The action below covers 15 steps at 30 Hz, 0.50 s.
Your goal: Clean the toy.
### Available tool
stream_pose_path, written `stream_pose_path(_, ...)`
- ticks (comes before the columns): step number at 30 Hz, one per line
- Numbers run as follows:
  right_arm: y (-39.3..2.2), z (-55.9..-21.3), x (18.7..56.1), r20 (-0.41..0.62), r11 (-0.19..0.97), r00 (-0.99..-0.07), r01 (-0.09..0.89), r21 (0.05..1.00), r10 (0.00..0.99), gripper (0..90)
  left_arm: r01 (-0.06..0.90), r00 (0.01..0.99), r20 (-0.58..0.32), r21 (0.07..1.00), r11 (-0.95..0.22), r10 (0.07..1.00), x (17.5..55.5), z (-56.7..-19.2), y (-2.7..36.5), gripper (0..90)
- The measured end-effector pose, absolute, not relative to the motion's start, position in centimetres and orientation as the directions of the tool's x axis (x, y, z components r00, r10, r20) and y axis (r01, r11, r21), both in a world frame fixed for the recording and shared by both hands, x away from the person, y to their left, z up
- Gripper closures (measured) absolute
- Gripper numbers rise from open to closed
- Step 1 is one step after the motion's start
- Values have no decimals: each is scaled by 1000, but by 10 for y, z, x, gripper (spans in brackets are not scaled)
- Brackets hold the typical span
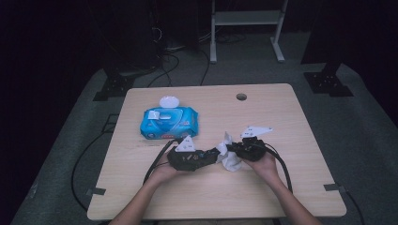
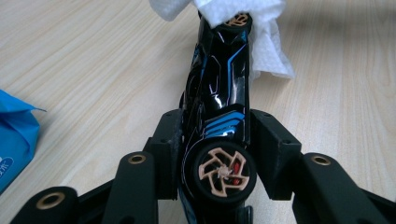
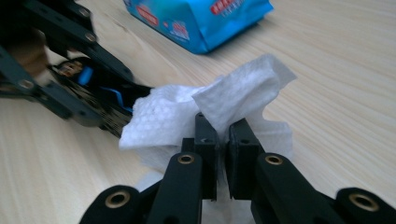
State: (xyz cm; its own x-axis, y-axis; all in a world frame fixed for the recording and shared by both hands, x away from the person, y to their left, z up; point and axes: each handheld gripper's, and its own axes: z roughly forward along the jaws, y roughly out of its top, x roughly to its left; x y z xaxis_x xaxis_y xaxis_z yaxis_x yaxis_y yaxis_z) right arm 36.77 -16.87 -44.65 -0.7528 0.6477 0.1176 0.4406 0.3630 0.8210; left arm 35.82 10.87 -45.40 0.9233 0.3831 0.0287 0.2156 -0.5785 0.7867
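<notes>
A glossy black toy car (image 2: pixel 224 88) with blue stripes and tan wheels lies sideways between the jaws of my left gripper (image 2: pixel 217 140), whose pads sit against both its flanks. A crumpled white wipe (image 2: pixel 268 42) covers the car's far end. My right gripper (image 3: pixel 223 135) is shut on a fold of that wipe (image 3: pixel 173 116), pressing it onto the car's tip (image 3: pixel 107 100). In the high view both grippers meet nose to nose near the table's front middle, left gripper (image 1: pixel 213 153) and right gripper (image 1: pixel 233 152), with the wipe (image 1: pixel 230 161) bunched between them.
A blue pack of wet wipes (image 1: pixel 169 123) lies behind the left hand with its white lid (image 1: pixel 169 101) flipped up. The wooden table (image 1: pixel 281 112) has a round cable hole (image 1: pixel 241 97) near its back edge. Cables trail from both grippers toward the front.
</notes>
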Motion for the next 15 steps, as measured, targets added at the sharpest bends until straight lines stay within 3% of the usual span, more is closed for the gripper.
stream_pose_path(6, -180, -445, 368, 128, 335, -722, 461, 822, 680, 829, 204, 924, 42, 787, -582, 381, 358, -452, 102, 497)
stream_pose_path(10, -176, -449, 371, 152, 360, -737, 486, 796, 659, 691, 206, 923, 45, 783, -587, 383, 357, -453, 102, 491)
stream_pose_path(15, -183, -446, 372, 158, 361, -734, 495, 790, 661, 610, 208, 920, 55, 771, -601, 389, 358, -454, 104, 477)
